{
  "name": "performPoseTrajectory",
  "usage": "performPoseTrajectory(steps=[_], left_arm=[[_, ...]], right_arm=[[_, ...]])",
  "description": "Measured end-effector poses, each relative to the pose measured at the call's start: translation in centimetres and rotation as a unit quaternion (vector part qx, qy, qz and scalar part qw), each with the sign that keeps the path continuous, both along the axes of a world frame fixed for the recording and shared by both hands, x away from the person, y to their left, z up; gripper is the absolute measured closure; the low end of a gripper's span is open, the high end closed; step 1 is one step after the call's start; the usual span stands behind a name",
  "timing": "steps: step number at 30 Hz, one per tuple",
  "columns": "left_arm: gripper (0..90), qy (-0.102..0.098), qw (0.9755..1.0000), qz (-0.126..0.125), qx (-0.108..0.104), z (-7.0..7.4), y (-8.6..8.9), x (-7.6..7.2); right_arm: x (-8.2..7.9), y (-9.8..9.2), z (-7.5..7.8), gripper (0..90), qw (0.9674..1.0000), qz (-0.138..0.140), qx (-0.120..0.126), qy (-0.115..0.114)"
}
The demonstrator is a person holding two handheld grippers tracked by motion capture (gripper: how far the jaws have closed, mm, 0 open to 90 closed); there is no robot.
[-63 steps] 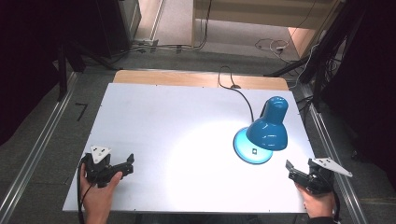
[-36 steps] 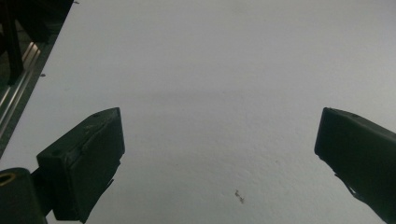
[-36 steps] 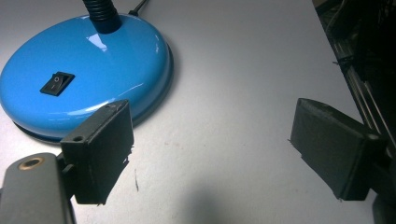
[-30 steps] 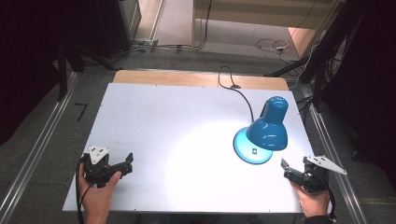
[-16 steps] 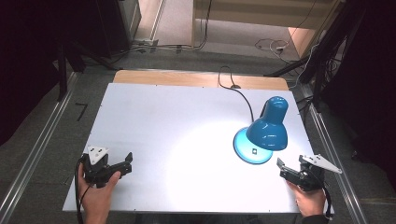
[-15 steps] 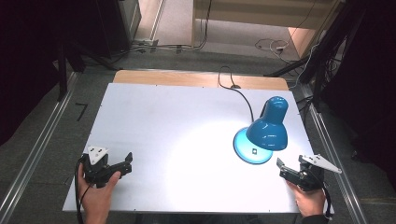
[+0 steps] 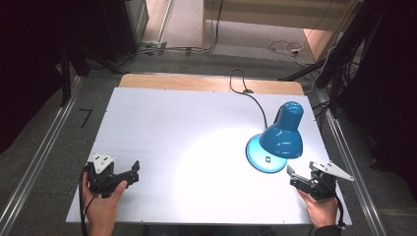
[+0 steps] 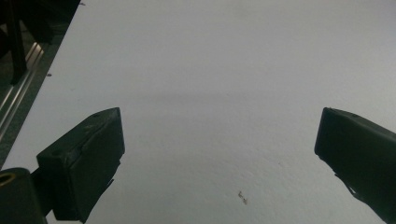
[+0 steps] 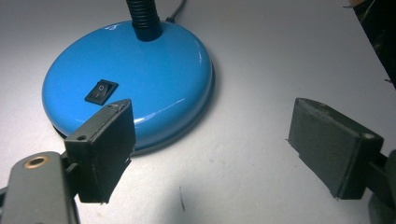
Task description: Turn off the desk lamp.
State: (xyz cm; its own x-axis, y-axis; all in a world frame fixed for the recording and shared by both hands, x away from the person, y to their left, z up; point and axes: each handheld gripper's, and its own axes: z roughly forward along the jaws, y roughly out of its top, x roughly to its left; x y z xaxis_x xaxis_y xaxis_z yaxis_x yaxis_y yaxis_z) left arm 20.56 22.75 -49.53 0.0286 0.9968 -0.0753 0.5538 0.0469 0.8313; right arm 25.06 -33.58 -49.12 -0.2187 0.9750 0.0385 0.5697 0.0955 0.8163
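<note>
Beside the lamp base (image 9: 128,81), right gripper (image 7: 295,178) has edged closer

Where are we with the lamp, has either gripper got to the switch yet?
Not yet. The blue lamp is lit, throwing a bright patch on the white table. The right gripper is open, close to the lamp base, its jaws short of the black rocker switch. The left gripper sits open over bare table, far from the lamp. Nothing is held; any contact with the switch is left to do.
</note>
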Motion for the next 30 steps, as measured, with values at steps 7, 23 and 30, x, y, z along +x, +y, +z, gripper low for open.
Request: performPoseTrajectory(steps=[7,23,30], left_arm=[[2.1,-0.001,1.0,0.001,0.001,0.0,0.0,0.0],[2.1,-0.002,1.0,0.002,0.001,0.0,0.0,0.0],[2.1,-0.002,1.0,0.002,0.001,0.0,0.0,-0.1]], right_arm=[[0.1,0.3,0.1,13.3,1.0,0.003,0.004,-0.001],[0.5,1.7,0.3,13.3,0.9999,0.014,0.007,-0.004],[0.7,2.3,0.3,15.5,0.9997,0.021,0.006,-0.007]])
